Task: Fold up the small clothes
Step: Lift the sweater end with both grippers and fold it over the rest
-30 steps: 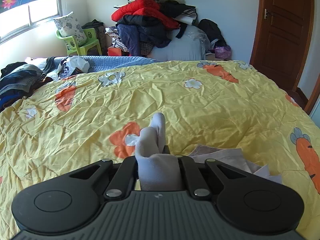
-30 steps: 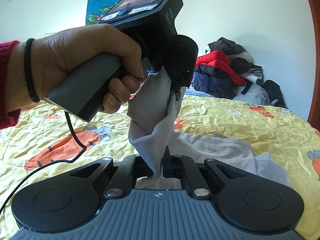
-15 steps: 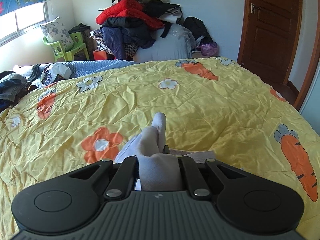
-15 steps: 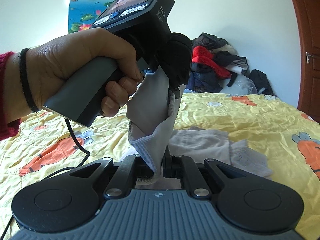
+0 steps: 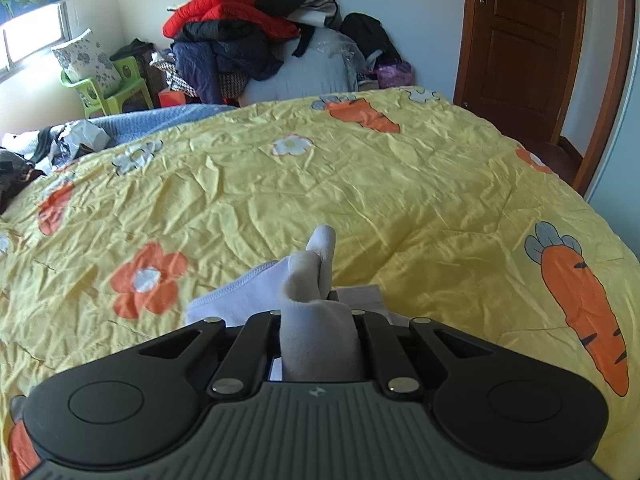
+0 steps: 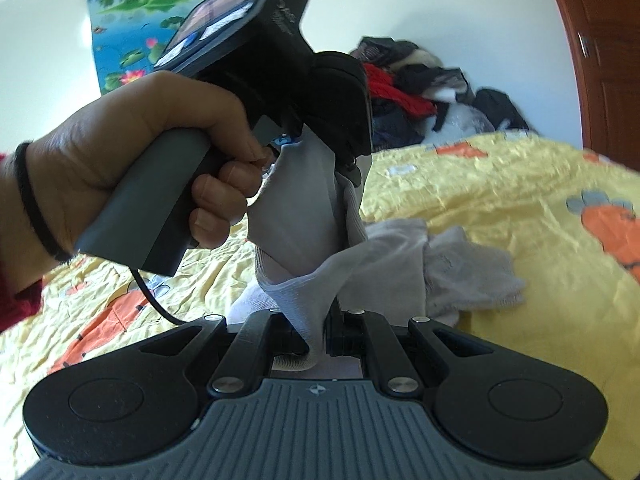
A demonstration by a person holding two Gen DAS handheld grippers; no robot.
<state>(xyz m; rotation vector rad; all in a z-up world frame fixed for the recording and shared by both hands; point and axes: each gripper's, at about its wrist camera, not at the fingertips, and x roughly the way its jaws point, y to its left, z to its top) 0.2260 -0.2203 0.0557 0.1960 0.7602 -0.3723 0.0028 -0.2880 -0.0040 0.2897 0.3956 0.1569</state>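
a pale grey sock (image 6: 304,216) hangs stretched between the two tools above the yellow quilt (image 5: 360,184). the left gripper (image 6: 344,168) is clamped on its upper end, and the right gripper (image 6: 316,340) has its jaws together on the ribbed cuff lower down. in the left wrist view the same sock bunches up between that tool's closed jaws, a fold of it poking forward. no fold looks finished yet: i judge the sock is being carried or pulled straight, with laying it flat and doubling it over left to do. more small pale pieces (image 6: 452,276) lie in a loose heap on the quilt just beyond the sock (none of them looks folded), so most of the job seems ahead. the big pile of clothes (image 5: 248,28) by the far wall sits well apart.
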